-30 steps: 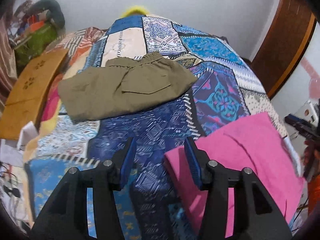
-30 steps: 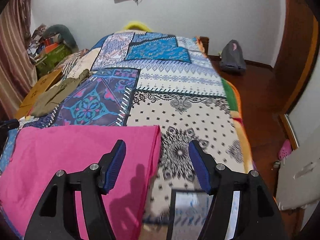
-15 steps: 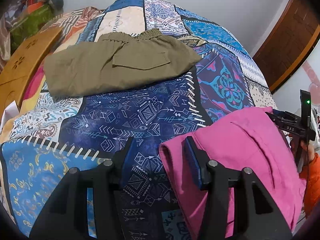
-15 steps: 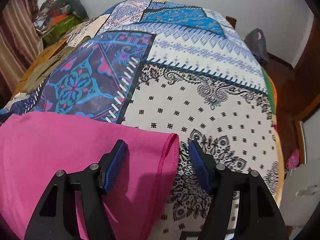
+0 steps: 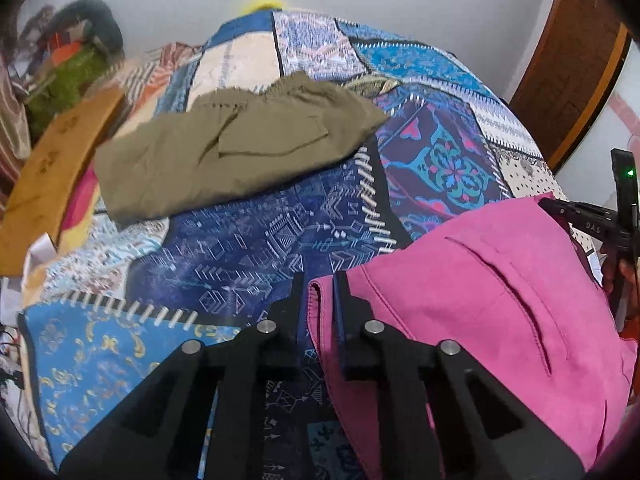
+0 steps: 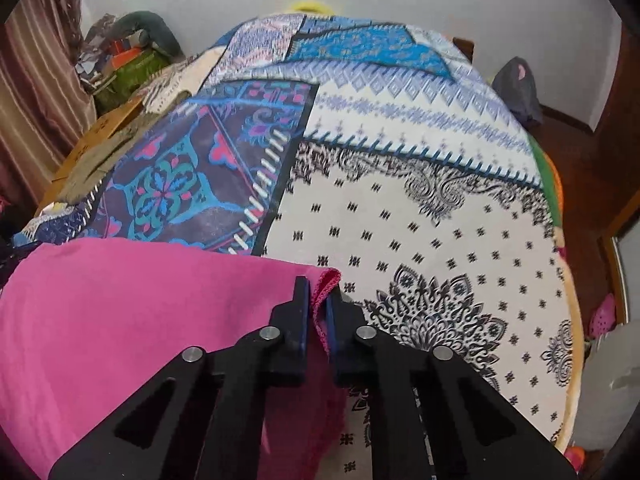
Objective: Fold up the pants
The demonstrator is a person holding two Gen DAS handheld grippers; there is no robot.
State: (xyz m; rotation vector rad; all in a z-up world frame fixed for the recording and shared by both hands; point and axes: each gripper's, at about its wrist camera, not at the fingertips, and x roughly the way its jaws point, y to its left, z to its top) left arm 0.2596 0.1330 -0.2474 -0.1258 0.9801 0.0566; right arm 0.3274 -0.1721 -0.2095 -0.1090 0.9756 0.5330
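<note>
On a bed (image 6: 440, 216) spread with a patchwork cover, pink pants (image 5: 500, 300) lie at the near edge, gripped at both ends. The left gripper (image 5: 318, 296) is clenched on the folded corner at the pants' left edge, fabric pinched between its fingers. The right gripper (image 6: 318, 300) is clamped on the stitched hem corner of the pants (image 6: 140, 312) at their right edge, over the black-and-white printed patch. Farther up the bed, well apart from the pink pair, olive shorts (image 5: 224, 152) lie folded flat beside a wooden board (image 5: 52, 176) at the left side
</note>
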